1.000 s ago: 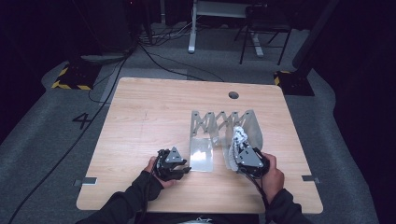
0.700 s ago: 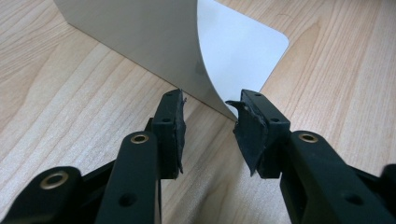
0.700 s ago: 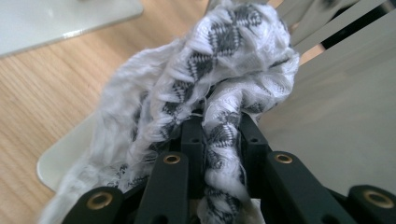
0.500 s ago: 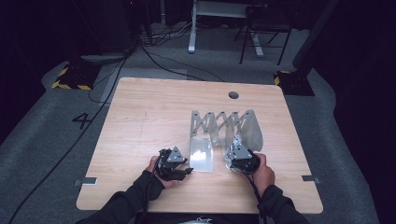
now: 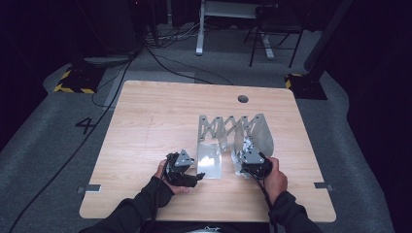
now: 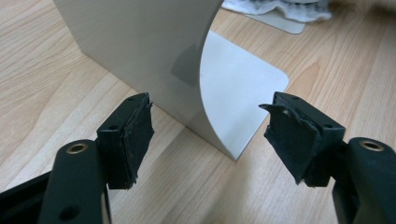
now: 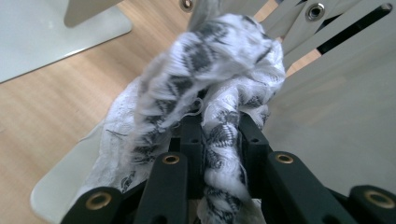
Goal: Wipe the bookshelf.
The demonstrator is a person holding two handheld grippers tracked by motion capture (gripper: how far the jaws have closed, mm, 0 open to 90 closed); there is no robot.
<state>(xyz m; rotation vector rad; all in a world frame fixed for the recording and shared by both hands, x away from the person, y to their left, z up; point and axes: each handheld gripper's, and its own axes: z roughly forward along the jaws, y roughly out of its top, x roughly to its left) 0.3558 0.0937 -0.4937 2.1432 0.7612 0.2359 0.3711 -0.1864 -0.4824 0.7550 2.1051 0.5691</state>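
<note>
— Where is the cloth (image 7: 219, 70)?

— The right hand-held gripper (image 7: 219, 140) pinches it tight, just in front of the metal folding rack (image 5: 233, 127) on the bench (image 5: 145, 126).

— And the left hand-held gripper (image 6: 210, 135)?

— Its jaws are wide apart, holding nothing. A rack plate (image 6: 140, 51) stands straight ahead of it. The right one is nearer the cloth, so I think it does the wiping.

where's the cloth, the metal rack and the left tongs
cloth (image 7: 219, 70): right gripper view, on its bunched top.
metal rack (image 5: 232, 127): high view, on its scissor lattice.
left tongs (image 6: 208, 140): left gripper view, midway between the open fingertips.
</note>
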